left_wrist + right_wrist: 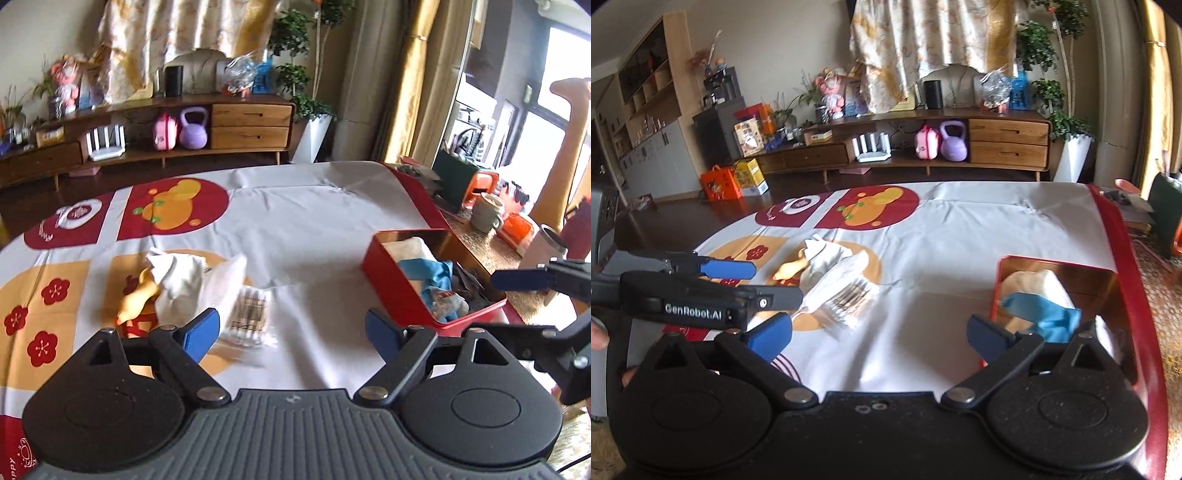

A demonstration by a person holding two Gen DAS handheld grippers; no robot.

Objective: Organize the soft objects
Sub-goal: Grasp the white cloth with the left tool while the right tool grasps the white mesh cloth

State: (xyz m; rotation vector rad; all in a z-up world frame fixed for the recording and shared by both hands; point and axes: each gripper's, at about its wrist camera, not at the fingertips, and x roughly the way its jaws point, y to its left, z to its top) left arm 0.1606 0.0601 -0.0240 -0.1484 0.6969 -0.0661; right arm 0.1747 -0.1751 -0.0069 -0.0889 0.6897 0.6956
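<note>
A red tin box (397,284) (1056,260) sits at the table's right side and holds white, blue and dark soft cloths (430,275) (1047,314). A pile of soft items lies left of it: a white cloth (177,273) (827,254), a yellow cloth (136,299) (788,271) and a clear packet (245,314) (846,299). My left gripper (291,334) is open and empty above the table, with the packet beside its left finger. My right gripper (879,338) is open and empty between the pile and the box.
The table has a white, red and orange printed cloth (295,221) (960,236). Mugs (487,212) and clutter stand on a side surface to the right. A wooden TV cabinet (221,125) (960,147) stands behind. The left gripper's body (701,299) shows in the right wrist view.
</note>
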